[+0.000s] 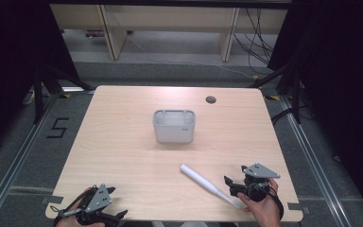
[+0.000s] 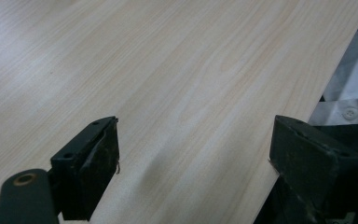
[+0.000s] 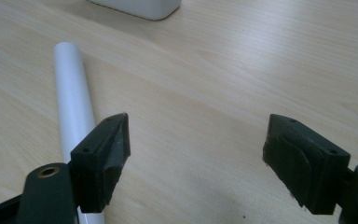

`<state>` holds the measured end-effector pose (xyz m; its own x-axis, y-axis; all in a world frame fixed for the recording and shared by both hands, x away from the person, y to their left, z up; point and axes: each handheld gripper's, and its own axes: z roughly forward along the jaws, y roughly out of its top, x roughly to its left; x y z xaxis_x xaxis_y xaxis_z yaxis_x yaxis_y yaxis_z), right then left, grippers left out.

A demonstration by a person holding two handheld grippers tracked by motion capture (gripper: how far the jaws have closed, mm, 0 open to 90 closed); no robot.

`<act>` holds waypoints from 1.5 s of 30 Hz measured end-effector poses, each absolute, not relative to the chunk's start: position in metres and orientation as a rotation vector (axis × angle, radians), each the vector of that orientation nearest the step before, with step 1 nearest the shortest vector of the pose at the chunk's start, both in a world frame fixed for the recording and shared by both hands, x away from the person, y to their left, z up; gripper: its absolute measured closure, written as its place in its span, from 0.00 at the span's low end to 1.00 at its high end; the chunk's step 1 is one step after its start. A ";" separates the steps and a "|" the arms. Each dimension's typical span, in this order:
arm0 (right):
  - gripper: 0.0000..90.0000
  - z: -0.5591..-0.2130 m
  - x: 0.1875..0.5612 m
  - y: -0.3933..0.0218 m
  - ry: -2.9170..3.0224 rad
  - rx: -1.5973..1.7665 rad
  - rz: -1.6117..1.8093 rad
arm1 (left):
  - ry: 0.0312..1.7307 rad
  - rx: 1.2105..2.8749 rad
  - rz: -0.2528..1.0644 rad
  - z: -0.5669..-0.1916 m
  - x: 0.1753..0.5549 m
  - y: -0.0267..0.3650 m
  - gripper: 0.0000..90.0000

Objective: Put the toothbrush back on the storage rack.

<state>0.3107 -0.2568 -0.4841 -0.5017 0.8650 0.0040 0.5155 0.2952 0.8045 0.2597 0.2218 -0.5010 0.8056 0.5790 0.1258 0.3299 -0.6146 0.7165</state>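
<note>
Down at the near edge, the left gripper rests with its black jaws apart over bare, pale wood-grain table. Across on the right, the right gripper has its jaws wide apart, nothing between them, just beside the white bat: smooth, round, tapering to a thin handle. Farther back, mid-table, stands a grey plastic bin, boxy with rounded corners.
</note>
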 end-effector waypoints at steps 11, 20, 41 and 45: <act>0.48 -0.477 0.304 -0.248 2.172 1.170 1.127 | 0.667 2.276 0.454 -0.501 0.260 0.222 0.17; 0.68 -0.473 0.297 -0.233 2.249 1.104 1.185 | 0.675 2.274 0.447 -0.501 0.259 0.221 0.17; 1.00 -0.489 0.289 -0.206 2.489 0.864 1.066 | 0.668 2.276 0.450 -0.502 0.259 0.221 0.17; 1.00 -0.492 0.290 -0.205 2.517 0.852 1.030 | 0.676 2.275 0.449 -0.502 0.260 0.221 0.17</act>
<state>0.2899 -0.2051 -0.4924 -0.7828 0.6209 -0.0420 0.4132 0.5691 0.7109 0.2596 0.2208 -0.5022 0.8029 0.5839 0.1200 0.3372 -0.6110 0.7162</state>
